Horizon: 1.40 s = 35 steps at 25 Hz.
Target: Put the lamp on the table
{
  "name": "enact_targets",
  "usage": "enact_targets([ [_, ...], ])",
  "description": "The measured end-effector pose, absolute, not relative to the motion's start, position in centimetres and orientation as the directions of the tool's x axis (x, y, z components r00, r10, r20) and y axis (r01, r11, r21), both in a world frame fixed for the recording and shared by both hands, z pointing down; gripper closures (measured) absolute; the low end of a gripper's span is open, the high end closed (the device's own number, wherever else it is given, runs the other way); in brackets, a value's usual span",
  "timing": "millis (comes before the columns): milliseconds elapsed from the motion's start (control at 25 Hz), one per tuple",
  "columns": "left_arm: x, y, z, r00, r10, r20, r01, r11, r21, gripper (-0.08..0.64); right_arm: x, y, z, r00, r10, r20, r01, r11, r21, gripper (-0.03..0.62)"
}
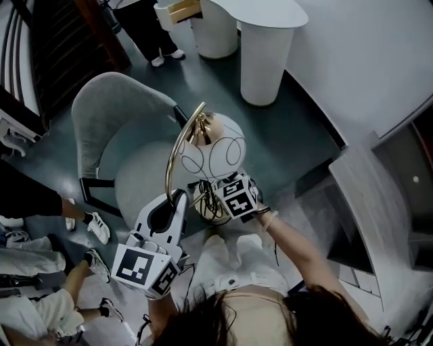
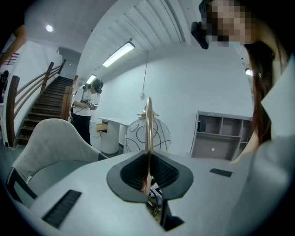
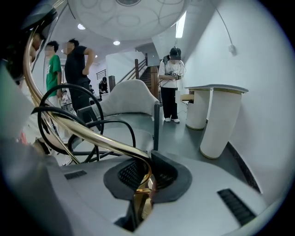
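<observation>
Head view: we hold the lamp by its stiff brass hoop, left gripper and right gripper both clamped on it (seven and six o'clock of the likely fragile globe).

A grey armchair stands on the dark floor near a white pedestal table. Strip lights line the ceiling. A staircase and grey shelving stand by white walls.

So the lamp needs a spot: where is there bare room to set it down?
The white table top, past the grey chair, looks bare where it shows. The dark floor between chair and table is free too. Left of the chair it is crowded with people's feet.
</observation>
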<state>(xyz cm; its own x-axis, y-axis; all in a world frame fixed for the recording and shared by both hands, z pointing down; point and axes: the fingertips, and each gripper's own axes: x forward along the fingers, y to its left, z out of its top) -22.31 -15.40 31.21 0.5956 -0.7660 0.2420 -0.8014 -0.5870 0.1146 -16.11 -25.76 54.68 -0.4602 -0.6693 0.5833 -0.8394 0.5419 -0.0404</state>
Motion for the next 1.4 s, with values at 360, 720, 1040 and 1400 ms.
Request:
enact_targets([
  [360,-17.1,-15.2,30.7,0.65,-0.725,0.227,-0.757,-0.643,0.114,0.537,-10.4,-25.2,54.3,-0.416,-0.703,0.577,-0.874,0.485,-0.04,0.552],
  [720,-11.6,-14.9,30.3,0.681,-0.706,0.193,-0.73,-0.674,0.111,0.537,-4.2,-24.6,54.1,-0.38,-0.731,0.567,-0.897,0.44,-0.034,0.552],
  [1040,-6.9,-14.5,30.2,0.713,-0.677,0.181,-0.699,-0.705,0.115,0.538,0.7,-24.1,54.0,-0.355,-0.743,0.567,-0.91,0.413,-0.029,0.552],
  [1400,-2.2,-14.9,29.7,0.769,-0.612,0.185,-0.634,-0.767,0.101,0.538,5.5,-24.3,53.6,-0.305,-0.777,0.55,-0.939,0.341,-0.038,0.552],
])
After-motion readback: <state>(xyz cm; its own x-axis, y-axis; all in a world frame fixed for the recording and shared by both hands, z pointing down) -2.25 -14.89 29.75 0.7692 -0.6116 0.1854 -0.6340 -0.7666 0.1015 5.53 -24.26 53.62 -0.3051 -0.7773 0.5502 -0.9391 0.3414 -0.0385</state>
